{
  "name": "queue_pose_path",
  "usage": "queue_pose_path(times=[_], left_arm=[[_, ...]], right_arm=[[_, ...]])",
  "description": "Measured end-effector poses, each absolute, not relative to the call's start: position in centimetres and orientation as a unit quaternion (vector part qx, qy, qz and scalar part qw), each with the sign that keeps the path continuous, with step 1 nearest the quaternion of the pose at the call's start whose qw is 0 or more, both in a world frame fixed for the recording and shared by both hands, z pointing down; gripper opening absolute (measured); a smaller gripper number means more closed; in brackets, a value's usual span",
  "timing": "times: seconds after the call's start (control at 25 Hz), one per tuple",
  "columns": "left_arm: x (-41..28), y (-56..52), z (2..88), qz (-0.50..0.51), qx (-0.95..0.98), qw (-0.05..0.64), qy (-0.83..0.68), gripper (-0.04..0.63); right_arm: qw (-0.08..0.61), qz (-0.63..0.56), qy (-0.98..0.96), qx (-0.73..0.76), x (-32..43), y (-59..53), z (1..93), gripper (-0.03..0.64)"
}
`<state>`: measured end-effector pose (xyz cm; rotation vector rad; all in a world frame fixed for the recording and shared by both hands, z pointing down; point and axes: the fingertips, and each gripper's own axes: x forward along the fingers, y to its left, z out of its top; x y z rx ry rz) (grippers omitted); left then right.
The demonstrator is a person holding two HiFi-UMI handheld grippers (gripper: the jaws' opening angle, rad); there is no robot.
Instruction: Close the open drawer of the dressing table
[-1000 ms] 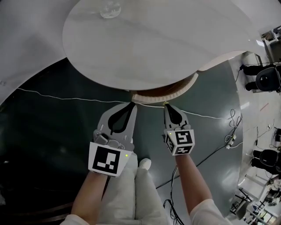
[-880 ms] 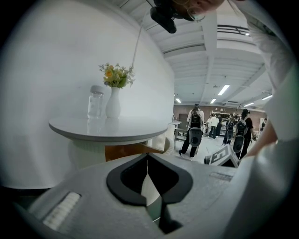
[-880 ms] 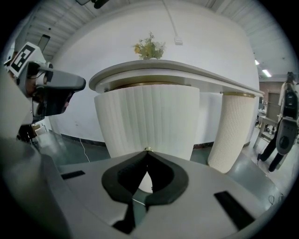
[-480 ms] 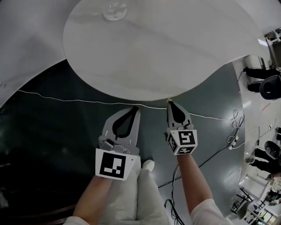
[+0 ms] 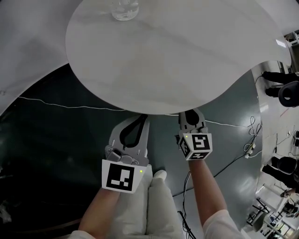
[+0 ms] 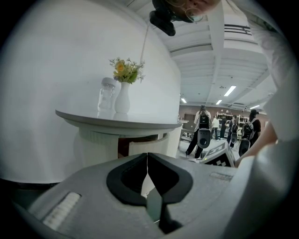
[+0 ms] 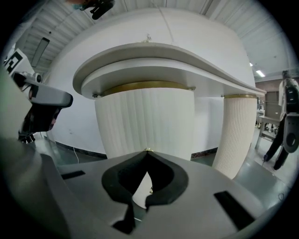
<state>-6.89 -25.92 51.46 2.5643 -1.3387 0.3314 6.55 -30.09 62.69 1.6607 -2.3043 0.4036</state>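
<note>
Desk (image 5: 154, 56): white, with a rounded top, seen from above in the head view; a clear glass vessel (image 5: 125, 9) is set near its far edge. In the left gripper view a white vase (image 6: 122, 100) of yellow flowers (image 6: 126, 70) and a clear bottle (image 6: 106, 95) are shown side by side on the top. Drawer (image 7: 145, 121): a ribbed, curved white front under a gold band, lying beneath the desk top; no part of it is shown past the top's edge in the head view. A dark brown gap (image 6: 124, 144) is seen between ribbed panels in the left gripper view, so full closure cannot be confirmed. Left tongs (image 5: 142, 116): jaws closed tip to tip, nothing between them, held just short of the desk edge over the dark floor (image 5: 56, 135). Right tongs (image 5: 190, 114): jaws closed, tips tucked under the desk edge and set against the drawer front. A small gold piece (image 7: 148, 150) is seen at the tips; whether it is pinched cannot be told. Ribbed leg (image 7: 236, 135): placed to the right of the drawer. White cable (image 5: 70, 104): laid across the floor.
</note>
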Motion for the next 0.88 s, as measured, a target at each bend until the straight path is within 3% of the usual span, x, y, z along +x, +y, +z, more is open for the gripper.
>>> queue_pose_path(times=[0.88], left_arm=[[-7.3,-26.0,51.8,0.109,0.868,0.114,-0.471,0.015]], right_arm=[[0.121,0.112,-0.796,0.582,6.5,-32.8,62.5,-0.002]])
